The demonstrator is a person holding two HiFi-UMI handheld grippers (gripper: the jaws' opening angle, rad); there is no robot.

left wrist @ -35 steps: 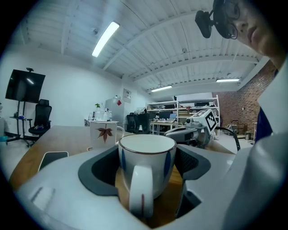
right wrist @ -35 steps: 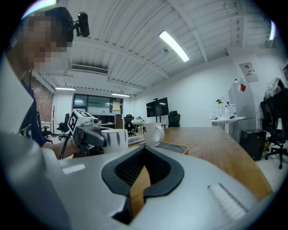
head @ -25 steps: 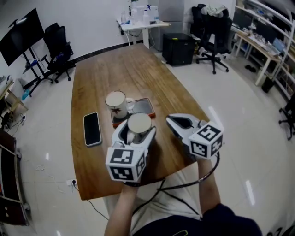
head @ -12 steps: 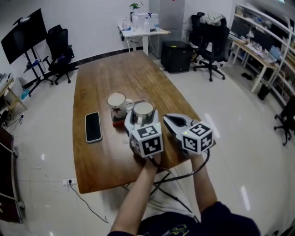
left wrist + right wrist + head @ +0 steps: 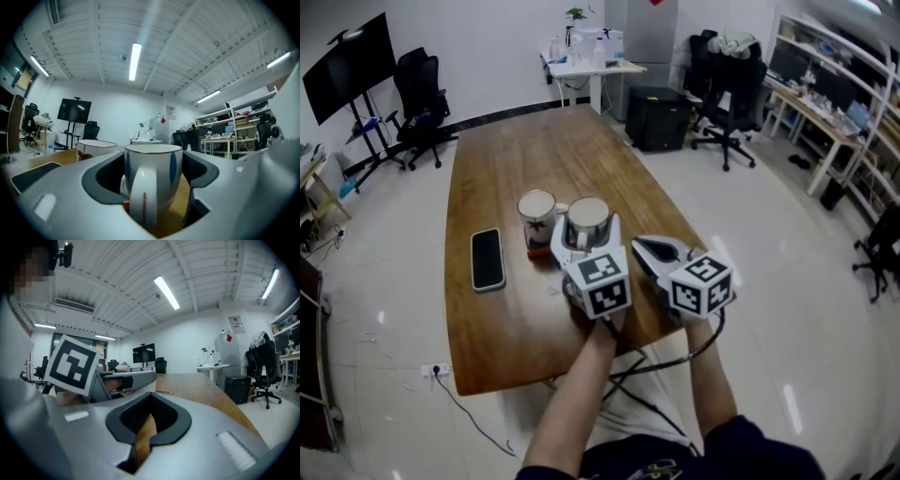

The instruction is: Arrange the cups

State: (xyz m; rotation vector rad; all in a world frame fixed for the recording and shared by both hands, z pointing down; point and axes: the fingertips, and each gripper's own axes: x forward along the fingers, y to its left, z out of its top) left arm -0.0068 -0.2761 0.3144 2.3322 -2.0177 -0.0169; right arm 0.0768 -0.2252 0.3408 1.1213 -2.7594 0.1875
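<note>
Shows two white cups, both upright, side by side. Left cup (image 5: 536,208): red mark on its side, handle toward its neighbour. Right cup (image 5: 588,216): blue marks, clamped between the jaws of the left gripper (image 5: 586,234), handle facing that gripper.

An office-like lab: black swivel chairs (image 5: 728,70), a large black screen on a wheeled stand (image 5: 347,67), cluttered white shelving (image 5: 848,56) and fluorescent ceiling strips (image 5: 135,61) surround a long brown wooden counter (image 5: 516,150).
</note>
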